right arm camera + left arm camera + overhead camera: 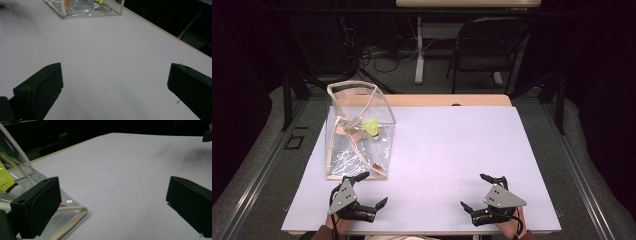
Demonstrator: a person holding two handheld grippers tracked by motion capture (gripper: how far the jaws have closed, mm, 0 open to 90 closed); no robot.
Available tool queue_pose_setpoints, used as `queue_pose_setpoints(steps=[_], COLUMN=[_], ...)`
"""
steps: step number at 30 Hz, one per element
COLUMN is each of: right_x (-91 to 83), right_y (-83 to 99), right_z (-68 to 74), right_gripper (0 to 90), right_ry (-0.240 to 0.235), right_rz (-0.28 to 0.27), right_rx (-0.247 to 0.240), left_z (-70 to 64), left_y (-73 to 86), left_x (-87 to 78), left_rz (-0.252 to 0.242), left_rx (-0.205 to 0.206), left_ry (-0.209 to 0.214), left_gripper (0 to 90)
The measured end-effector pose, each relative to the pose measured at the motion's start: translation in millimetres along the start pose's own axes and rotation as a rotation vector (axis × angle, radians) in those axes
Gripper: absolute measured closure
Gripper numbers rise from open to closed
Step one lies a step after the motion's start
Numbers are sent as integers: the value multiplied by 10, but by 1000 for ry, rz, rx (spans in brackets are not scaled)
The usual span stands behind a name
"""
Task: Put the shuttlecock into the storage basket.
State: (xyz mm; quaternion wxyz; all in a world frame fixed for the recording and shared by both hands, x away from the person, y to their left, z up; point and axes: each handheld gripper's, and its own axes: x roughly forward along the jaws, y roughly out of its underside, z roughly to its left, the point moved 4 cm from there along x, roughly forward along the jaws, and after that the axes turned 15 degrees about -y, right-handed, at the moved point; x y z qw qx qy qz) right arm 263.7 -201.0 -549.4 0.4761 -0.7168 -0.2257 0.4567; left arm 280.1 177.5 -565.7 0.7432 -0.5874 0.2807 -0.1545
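A clear plastic bag (357,135) with cream trim stands on the left half of the white table top (447,150). Inside it lies a yellow shuttlecock (372,127) with a white tip. My left gripper (372,190) rests near the front edge, just in front of the bag, open with nothing between its jaws. In the left gripper view the bag's trimmed corner (77,211) lies beside the left jaw. My right gripper (479,192) sits at the front right, open and holding nothing. In the right gripper view the bag (82,7) shows far ahead.
Behind the table stand a folding chair (489,45) and a white desk leg (419,50) with cables on the floor. Dark drapes close in both sides. The table's wooden rim (447,100) runs along the back.
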Motion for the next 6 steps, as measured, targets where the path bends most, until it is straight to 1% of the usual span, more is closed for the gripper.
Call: queue_pose_setpoints(steps=[2, 4, 6], right_x=[-9, -19, -15], right_y=[2, 4, 7], right_z=[-3, 0, -9], right_gripper=[0, 0, 0], right_ry=[-4, -19, -21], right_rz=[-8, -15, -19], right_rx=[-1, 2, 1], left_z=[-1, 0, 0], left_y=[1, 1, 1], left_x=[2, 6, 9], left_rz=[1, 2, 2], left_rx=[-2, 0, 2], left_ry=[0, 1, 2], left_gripper=[0, 0, 0])
